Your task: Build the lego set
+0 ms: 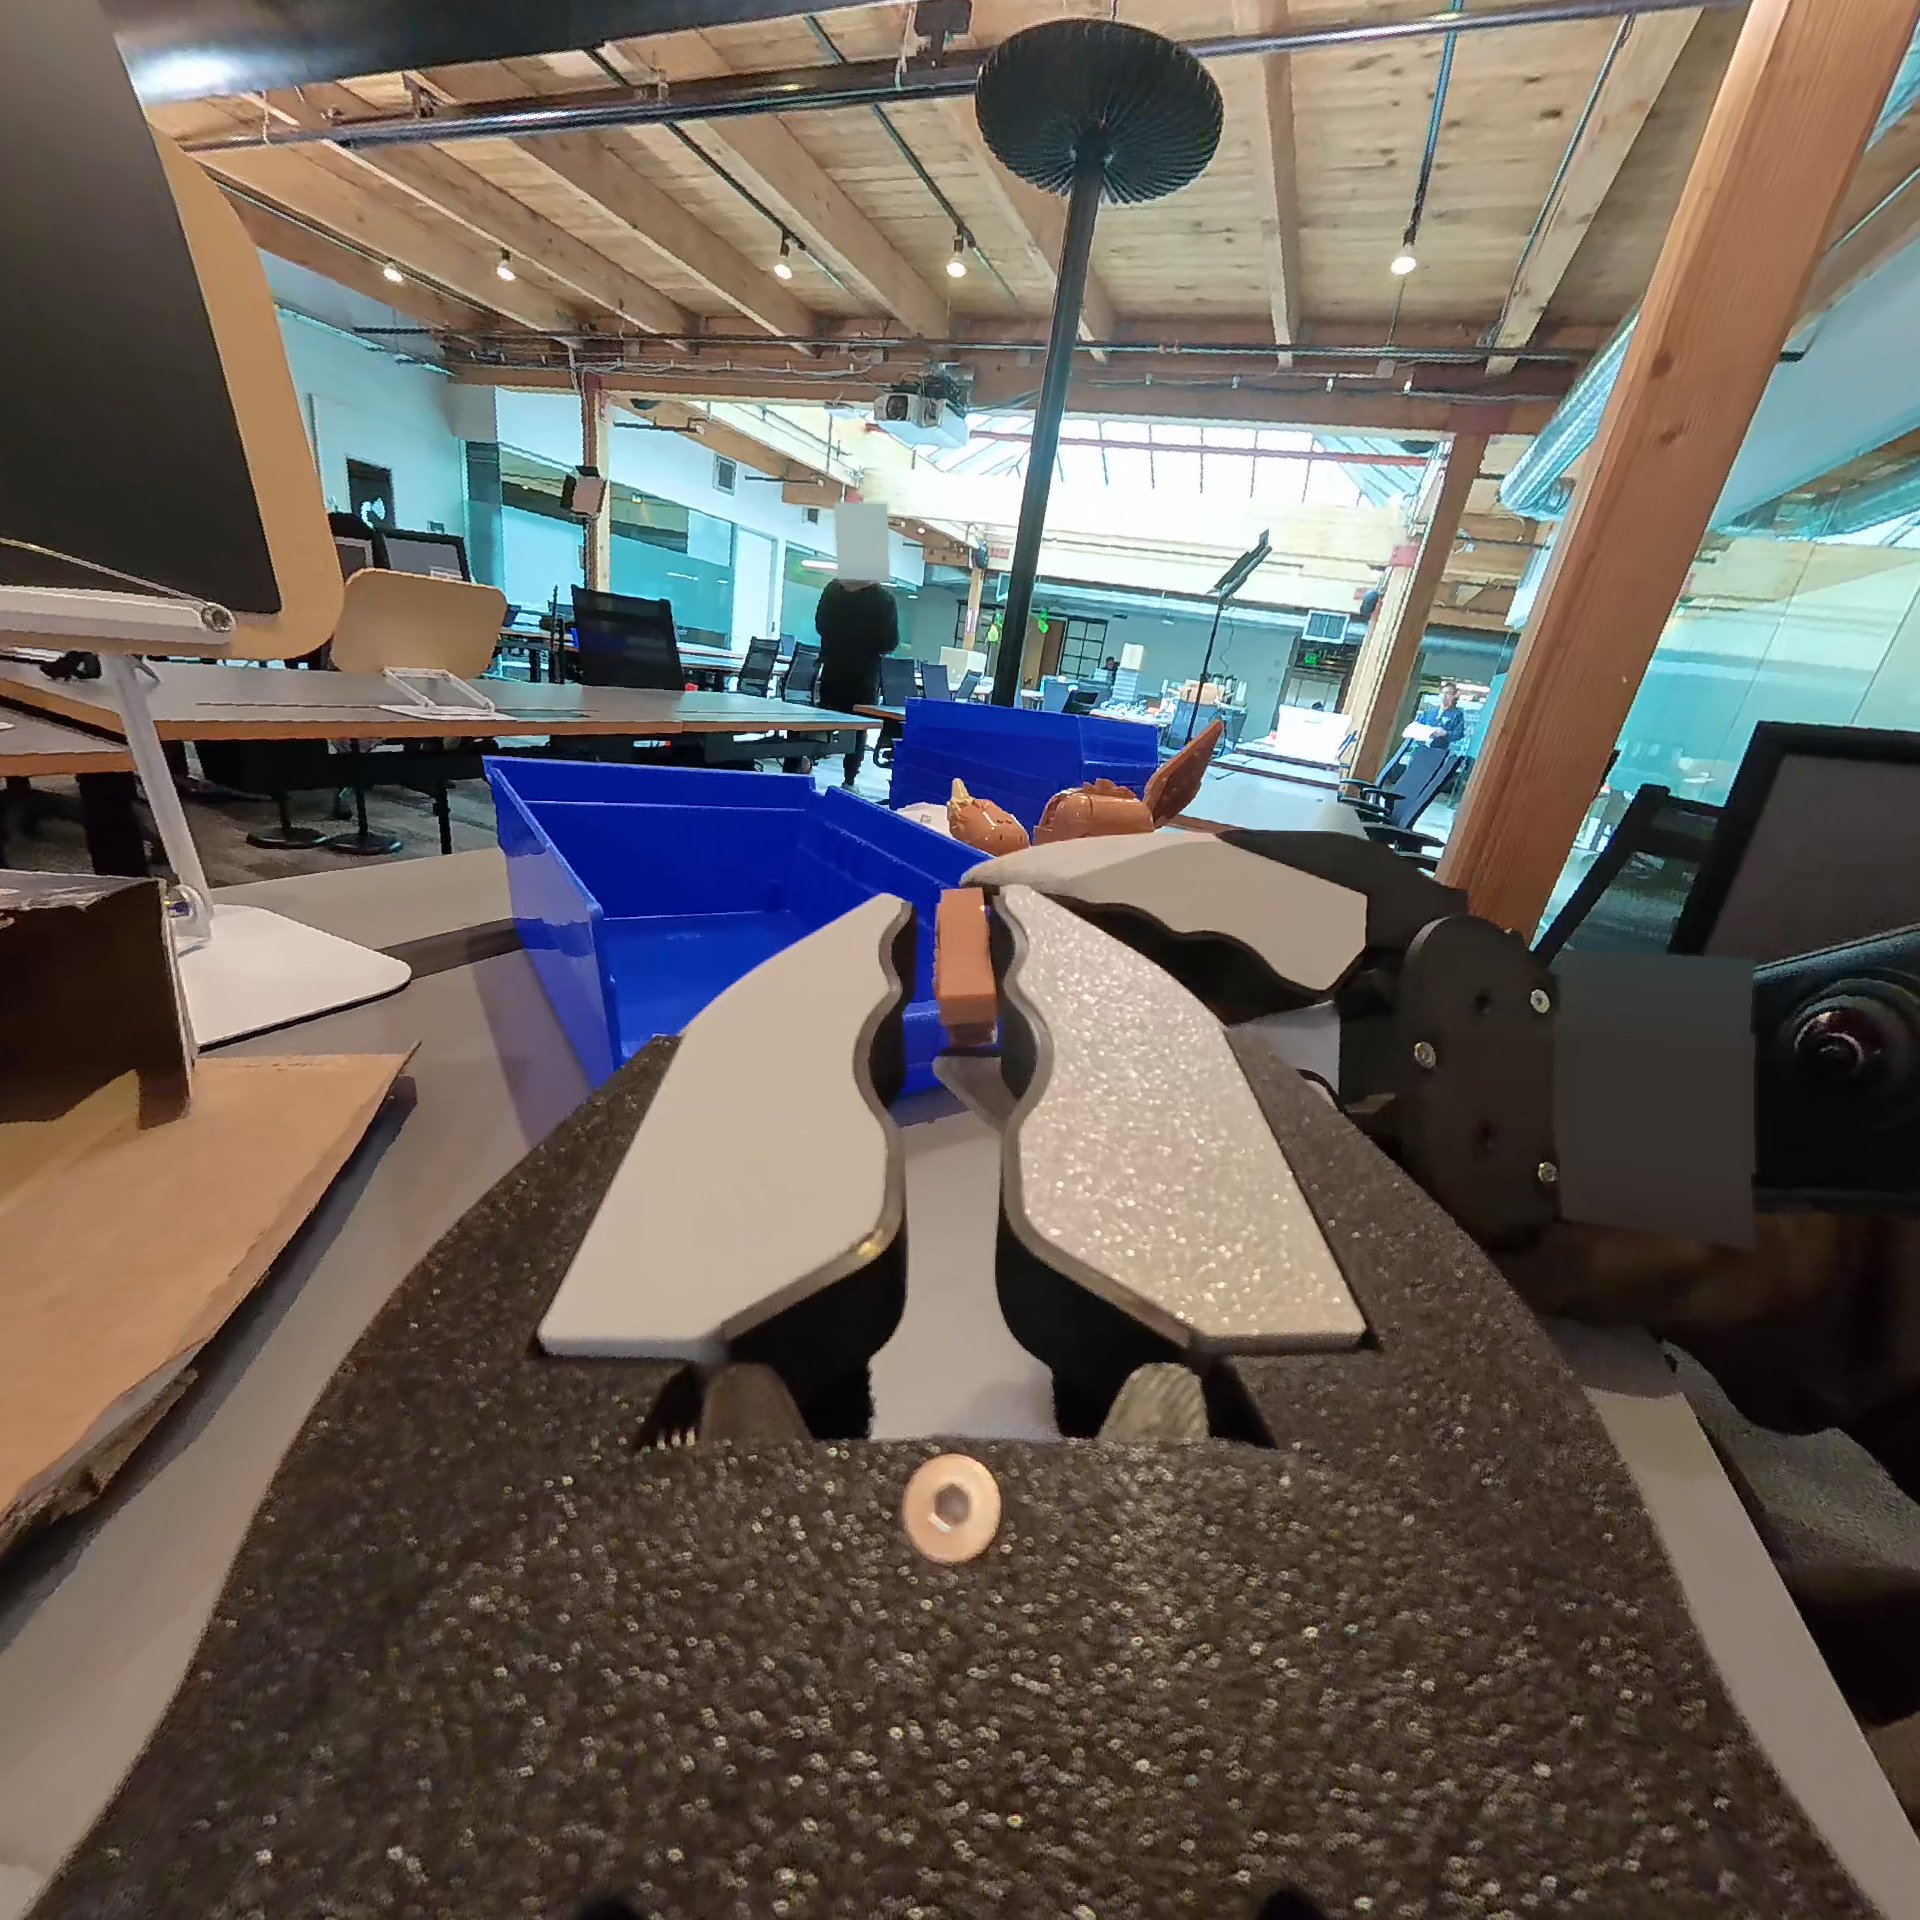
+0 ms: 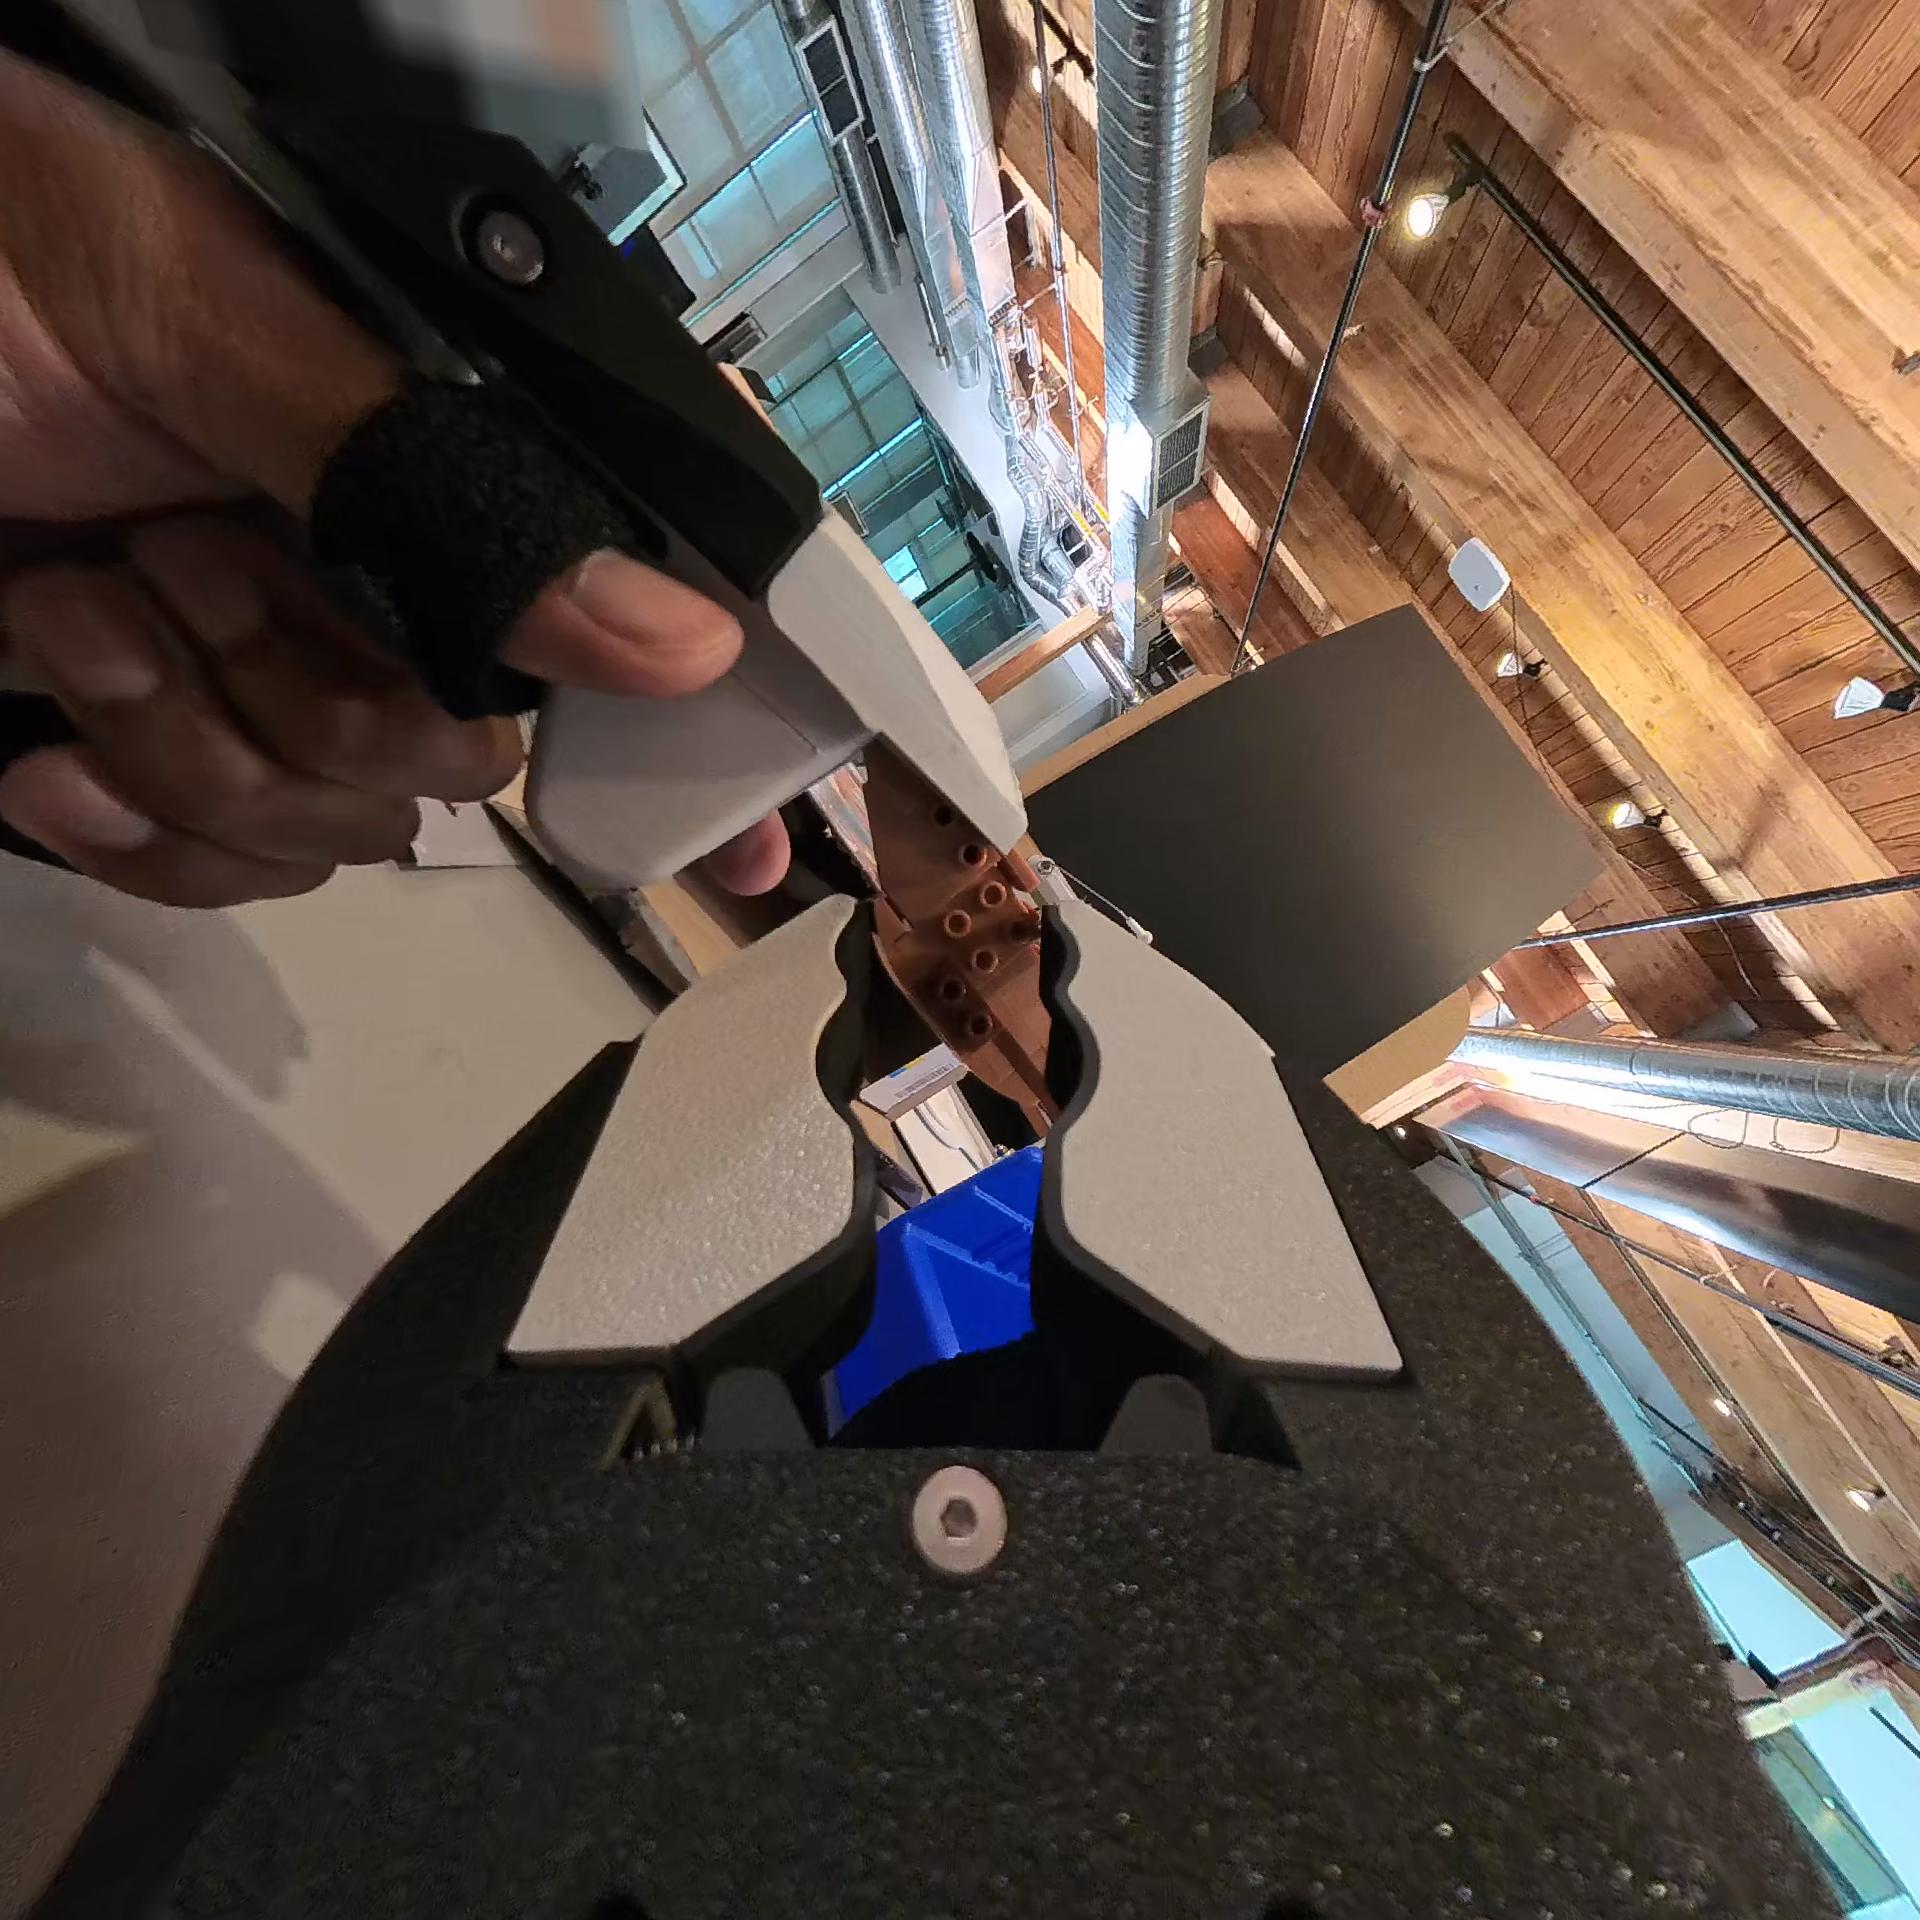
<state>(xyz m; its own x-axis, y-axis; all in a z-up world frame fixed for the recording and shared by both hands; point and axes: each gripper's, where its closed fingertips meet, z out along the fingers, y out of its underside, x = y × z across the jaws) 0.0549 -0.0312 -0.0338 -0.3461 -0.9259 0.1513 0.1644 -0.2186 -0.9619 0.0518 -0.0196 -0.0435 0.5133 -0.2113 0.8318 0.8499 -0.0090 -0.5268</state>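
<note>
While the right gripper (image 2: 951,997) clamps a brown brick plate (image 2: 971,977) between its half-open pads, the left gripper (image 1: 951,971), nearly closed, nips the plate's far edge just ahead: light, stiff, studded plastic, likely safest gripped across flat edges.

Room around the left gripper (image 1: 956,940) is tight. Its path on the right is blocked by the right gripper (image 1: 1195,904), crossed just beside it. Straight ahead the blue bin (image 1: 665,883) stands open, its floor bare. Far right is closed off by brown toy pieces (image 1: 1081,810) and a second blue bin (image 1: 1018,748). The near left is taken by cardboard (image 1: 177,1226) and a monitor stand (image 1: 281,966).
</note>
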